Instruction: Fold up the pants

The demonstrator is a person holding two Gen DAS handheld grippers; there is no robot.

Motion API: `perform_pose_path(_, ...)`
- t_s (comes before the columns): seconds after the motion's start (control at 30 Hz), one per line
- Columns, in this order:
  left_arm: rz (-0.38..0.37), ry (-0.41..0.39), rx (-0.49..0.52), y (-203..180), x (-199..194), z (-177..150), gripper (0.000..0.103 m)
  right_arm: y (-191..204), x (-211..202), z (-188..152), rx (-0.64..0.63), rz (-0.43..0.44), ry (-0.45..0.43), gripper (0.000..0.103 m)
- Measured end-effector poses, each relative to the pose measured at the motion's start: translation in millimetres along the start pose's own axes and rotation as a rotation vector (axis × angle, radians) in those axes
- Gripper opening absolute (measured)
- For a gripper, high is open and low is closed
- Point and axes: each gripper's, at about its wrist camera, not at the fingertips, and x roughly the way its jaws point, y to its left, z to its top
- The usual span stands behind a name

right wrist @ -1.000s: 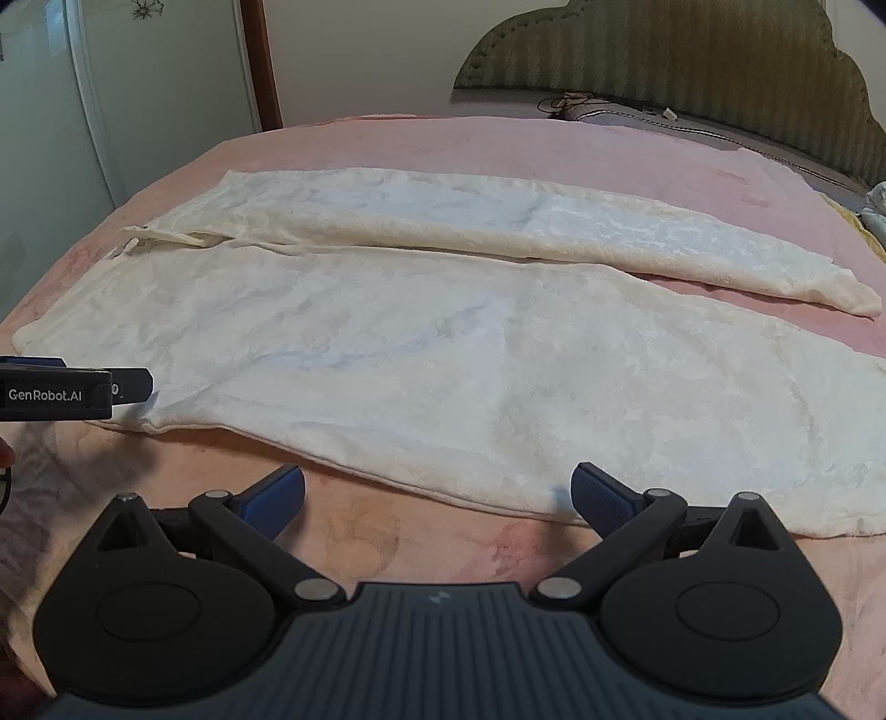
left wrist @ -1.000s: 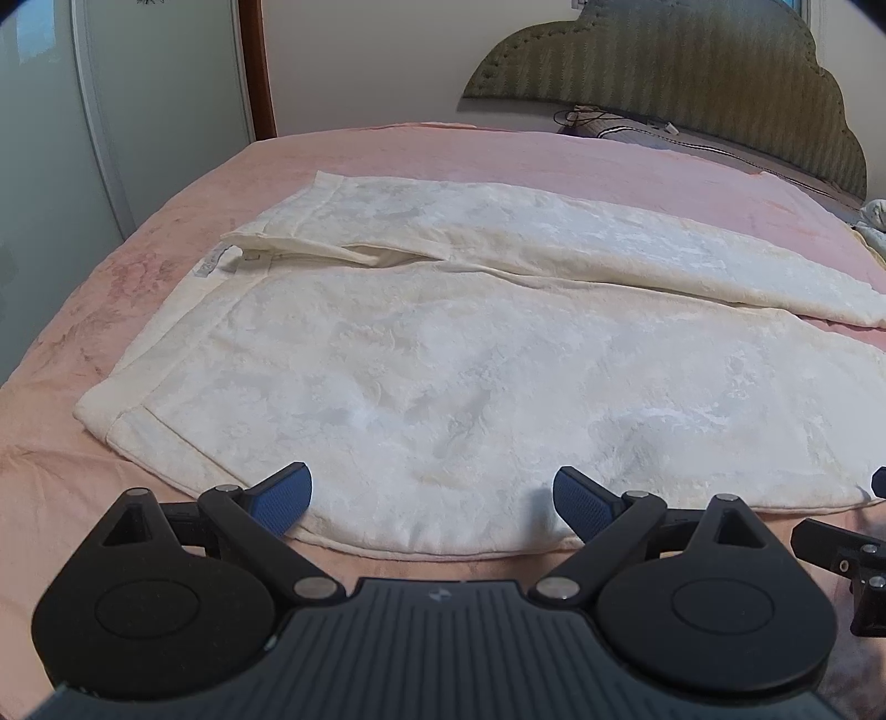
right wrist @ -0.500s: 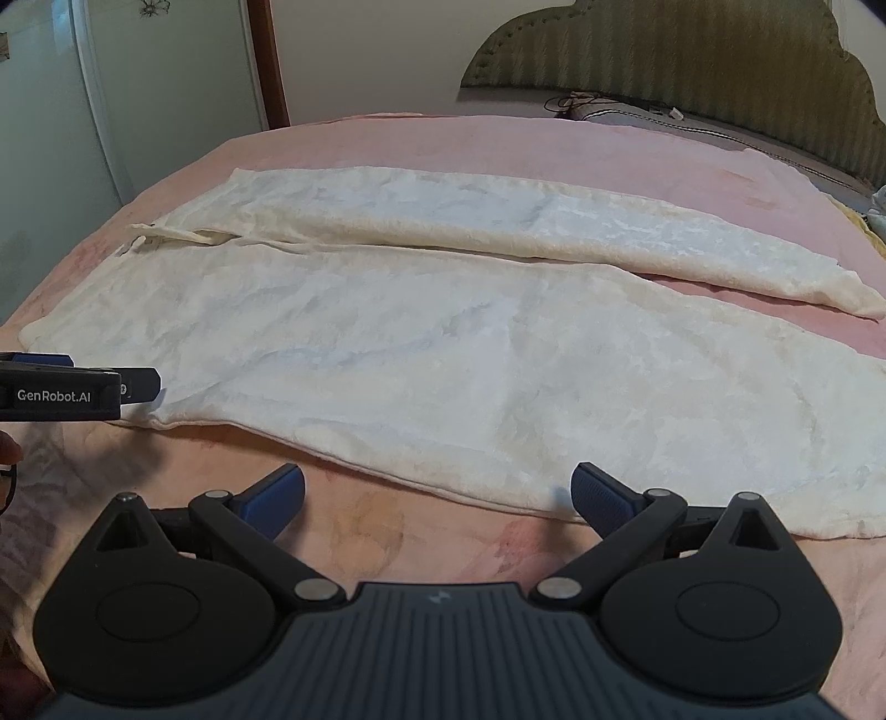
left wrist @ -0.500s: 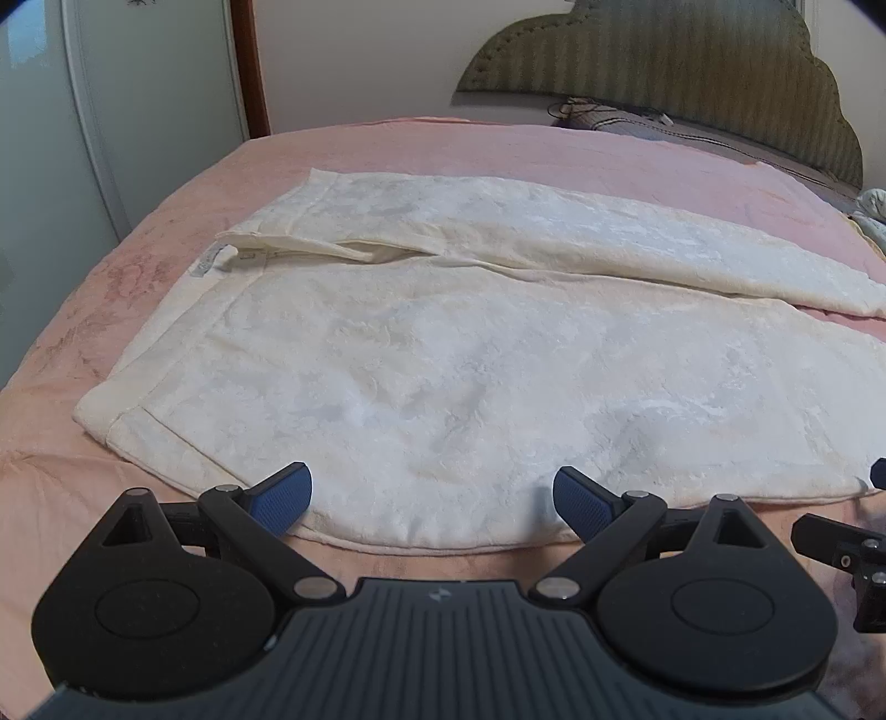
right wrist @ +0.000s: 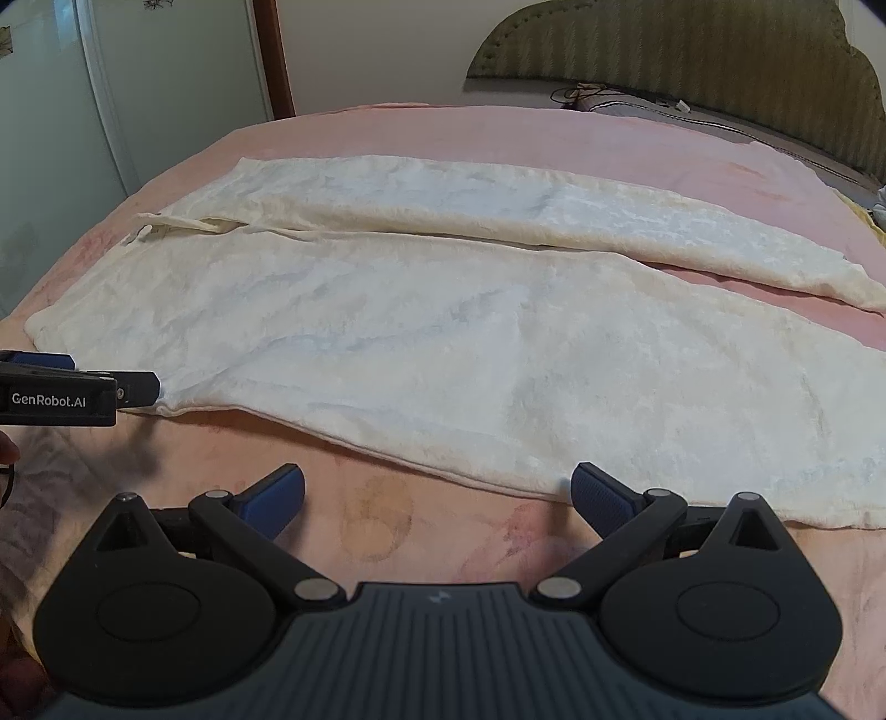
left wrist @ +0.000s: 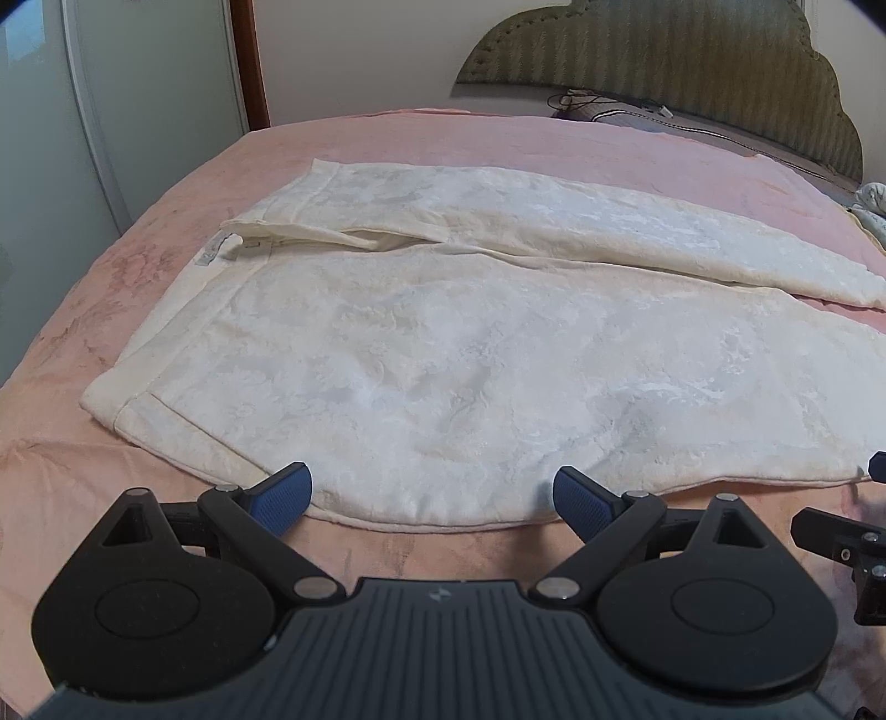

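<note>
Two hand-held grippers, both spread wide, and I'm holding nothing in either. My left hand-held gripper sits low at the near hem of the cream pants, its blue fingertips straddling that edge close to the waistband end. The pants lie flat on the pink bed, waistband toward the wardrobe doors, both legs running away toward the far side, the further leg closer to the green headboard. My right hand-held gripper hovers over bare bedspread just short of the pants' near edge, one blue pad right at the fabric, the other clear of it. From the right wrist view I can see the left hand-held gripper's tip touching the pants' near corner by the waistband.
</note>
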Motion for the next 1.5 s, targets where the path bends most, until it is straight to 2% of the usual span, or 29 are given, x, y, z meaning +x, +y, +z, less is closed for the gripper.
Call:
perform_pose_path(0.27, -0.006, -0.01, -0.008, 2, -3, 4, 0.096, 1, -3, 4, -0.023, 0.012, -0.028, 0.103)
perform_pose_path(0.47, 0.016, -0.064, -0.013, 9, -5, 27, 0.096, -2, -19, 41, -0.141, 0.147, -0.27, 0.103)
perform_pose_path(0.5, 0.024, -0.08, -0.014, 11, -6, 32, 0.096, -2, -16, 51, -0.174, 0.155, -0.285, 0.103)
perform_pose_path(0.57, 0.049, -0.113, -0.006, 15, -4, 44, 0.096, 1, -1, 76, -0.233, 0.164, -0.268, 0.103)
perform_pose_path(0.63, 0.08, -0.129, 0.005, 18, 1, 56, 0.096, 2, 18, 103, -0.29, 0.213, -0.258, 0.103)
perform_pose_path(0.9, 0.11, -0.1, -0.012, 42, 45, 99, 0.096, 12, 127, 211, -0.427, 0.304, -0.284, 0.103)
perform_pose_path(0.97, 0.107, -0.09, -0.018, 48, 56, 108, 0.096, 13, 157, 231, -0.434, 0.338, -0.257, 0.103)
perform_pose_path(1.1, 0.128, -0.07, -0.007, 56, 79, 120, 0.096, 18, 227, 265, -0.434, 0.398, -0.078, 0.103)
perform_pose_path(1.2, 0.148, -0.053, 0.005, 61, 94, 125, 0.096, 26, 262, 273, -0.491, 0.313, -0.043, 0.103)
perform_pose_path(1.33, 0.153, -0.038, 0.004, 66, 107, 131, 0.096, 22, 294, 285, -0.468, 0.331, 0.013, 0.102)
perform_pose_path(1.37, 0.151, -0.037, 0.003, 67, 109, 133, 0.096, 20, 299, 288, -0.453, 0.34, 0.032, 0.1)
perform_pose_path(1.47, 0.144, -0.041, 0.002, 69, 115, 140, 0.096, 12, 305, 295, -0.439, 0.423, 0.046, 0.075)
perform_pose_path(1.5, 0.145, -0.039, -0.001, 70, 117, 142, 0.096, 13, 302, 296, -0.447, 0.444, 0.039, 0.053)
